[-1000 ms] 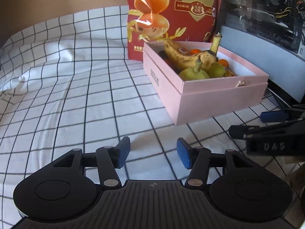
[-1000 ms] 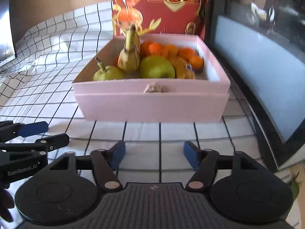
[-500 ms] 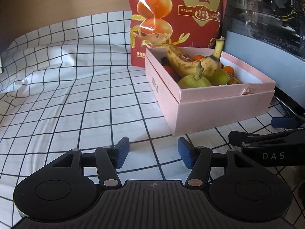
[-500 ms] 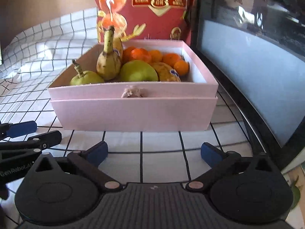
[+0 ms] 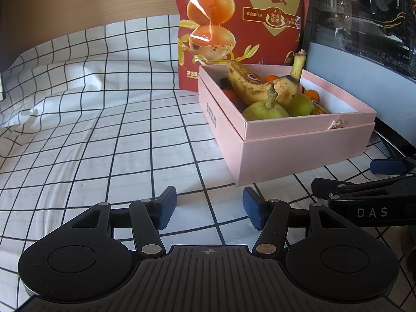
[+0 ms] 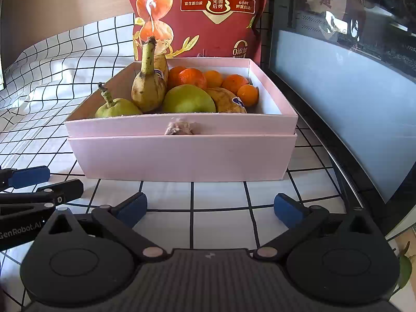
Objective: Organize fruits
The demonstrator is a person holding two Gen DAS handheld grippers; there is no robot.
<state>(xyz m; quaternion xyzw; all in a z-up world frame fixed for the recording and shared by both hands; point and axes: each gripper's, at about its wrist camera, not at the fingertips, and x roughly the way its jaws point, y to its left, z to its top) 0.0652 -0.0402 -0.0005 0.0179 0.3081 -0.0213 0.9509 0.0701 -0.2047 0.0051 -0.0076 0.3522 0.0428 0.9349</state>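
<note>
box (image 6: 182,156): matt pink cardboard
tablecloth (image 5: 91,130): white checked cloth, creased
bag (image 6: 208,13): glossy red plastic
gripper pads (image 6: 132,209): blue, ribbed rubbery finish
banana (image 6: 148,88): dull, brown-spotted skin

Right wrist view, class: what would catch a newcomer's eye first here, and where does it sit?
A pink box full of fruit stands mid-frame on the checked cloth: a banana sticks up at its left, green pears beside it, oranges behind. A big red bag rises behind the box, and the open right tool fills the foreground.
</note>
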